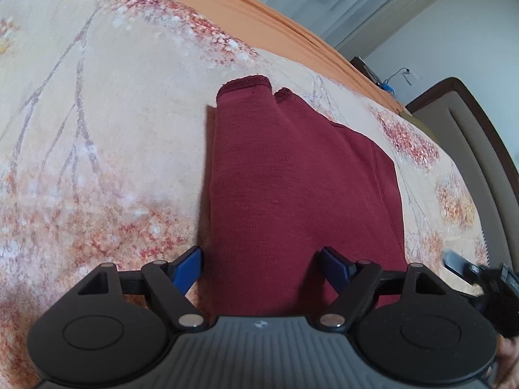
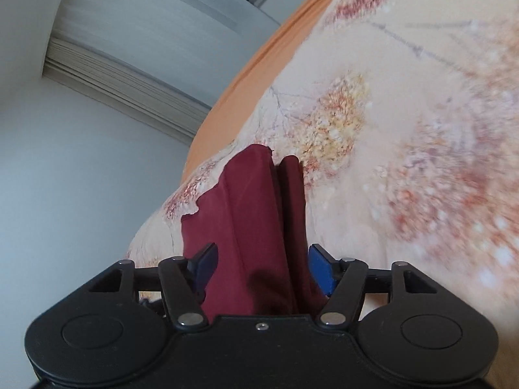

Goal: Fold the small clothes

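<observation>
A dark red knitted garment point(image 1: 292, 175) lies folded lengthwise on the floral bedspread point(image 1: 97, 129), its cuffs pointing away from me. My left gripper point(image 1: 262, 265) is open, its blue fingers point(image 1: 189, 265) standing on either side of the garment's near end. In the right wrist view the same red garment point(image 2: 256, 227) runs between my right gripper's point(image 2: 262, 265) blue fingers point(image 2: 319, 269), which stand wide apart and open. The right gripper also shows at the right edge of the left wrist view point(image 1: 480, 275).
An orange sheet point(image 1: 259, 16) borders the bedspread on the far side. A padded headboard point(image 1: 470, 136) stands at the right. White curtains point(image 2: 129, 64) and a wall lie beyond the bed edge.
</observation>
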